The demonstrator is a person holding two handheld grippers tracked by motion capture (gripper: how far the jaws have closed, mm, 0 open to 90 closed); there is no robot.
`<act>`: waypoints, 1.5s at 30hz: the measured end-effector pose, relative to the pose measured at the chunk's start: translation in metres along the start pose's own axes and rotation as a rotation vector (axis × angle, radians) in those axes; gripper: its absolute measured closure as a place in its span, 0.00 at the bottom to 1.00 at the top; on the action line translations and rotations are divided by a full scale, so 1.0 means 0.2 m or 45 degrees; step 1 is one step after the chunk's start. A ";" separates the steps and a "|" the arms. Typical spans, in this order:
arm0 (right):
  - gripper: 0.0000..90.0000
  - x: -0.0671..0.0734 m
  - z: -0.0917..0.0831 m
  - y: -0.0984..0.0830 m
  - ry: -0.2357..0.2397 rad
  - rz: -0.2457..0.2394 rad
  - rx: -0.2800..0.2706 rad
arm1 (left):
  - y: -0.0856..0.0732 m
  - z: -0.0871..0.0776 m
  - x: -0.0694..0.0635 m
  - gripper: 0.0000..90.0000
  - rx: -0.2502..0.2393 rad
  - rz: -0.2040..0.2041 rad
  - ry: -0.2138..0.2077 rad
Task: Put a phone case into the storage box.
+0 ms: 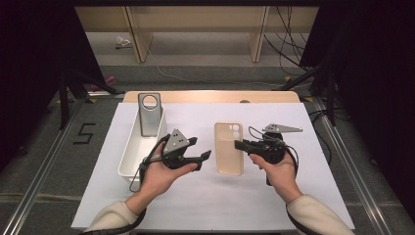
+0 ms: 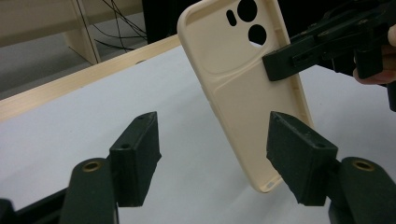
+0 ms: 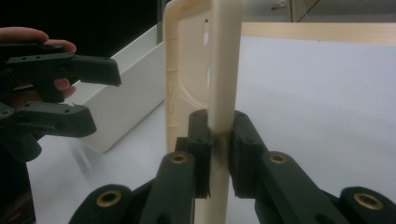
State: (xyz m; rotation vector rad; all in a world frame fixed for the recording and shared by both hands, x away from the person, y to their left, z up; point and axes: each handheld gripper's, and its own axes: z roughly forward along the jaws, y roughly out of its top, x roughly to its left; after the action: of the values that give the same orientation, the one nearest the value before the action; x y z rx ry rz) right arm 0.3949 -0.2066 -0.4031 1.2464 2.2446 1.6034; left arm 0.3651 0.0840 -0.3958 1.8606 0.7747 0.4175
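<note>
Your right hand (image 1: 276,169) comes in from the lower right with the wrist fairly straight and the sleeve just showing at the frame's edge, and it holds the right gripper (image 1: 241,145) level, jaws pointing left across the table. Those jaws are pinched on the long right edge of the cream phone case (image 1: 229,148), one pad on each face of the rim, as the right gripper view shows with the case (image 3: 219,84) standing on edge between them. In the high view the case sits just right of the table's middle, camera cutouts toward the far side; the left gripper view shows it (image 2: 243,88) lifted off the sheet and tilted, open side facing that camera. Your left hand (image 1: 164,174) reaches in from the lower left, palm cupped under the left gripper (image 1: 200,149), which points right toward the case and stands near its left edge without touching it. Its jaws are spread with nothing between them, the case lying beyond their tips. To the left of that hand a white rectangular bin (image 1: 132,147) lies lengthwise, and a grey phone case (image 1: 149,113) with a round cutout leans upright at its far end. A white sheet (image 1: 195,205) covers the table, leaving a strip of pale wood (image 1: 210,96) bare along the far edge. Beyond are a grey floor, wooden furniture legs and loose cables (image 1: 288,44), with dark curtains at both sides.
</note>
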 end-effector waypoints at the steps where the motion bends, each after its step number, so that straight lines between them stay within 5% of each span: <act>1: 0.90 0.00 0.00 0.00 -0.001 0.000 0.000 | 0.01 0.01 0.00 0.39 -0.002 -0.006 -0.005; 17: 0.90 0.00 -0.05 -0.01 -0.010 0.005 -0.017 | 0.13 0.10 -0.02 0.45 -0.035 -0.059 -0.012; 45: 0.90 0.02 -0.05 -0.02 -0.004 0.007 -0.015 | 0.17 0.19 0.00 0.67 -0.055 -0.154 -0.070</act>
State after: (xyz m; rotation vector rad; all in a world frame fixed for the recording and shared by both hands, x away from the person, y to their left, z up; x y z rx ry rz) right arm 0.3852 -0.2121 -0.4012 1.2520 2.2285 1.6135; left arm 0.3997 0.0495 -0.3805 1.7675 0.8294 0.3028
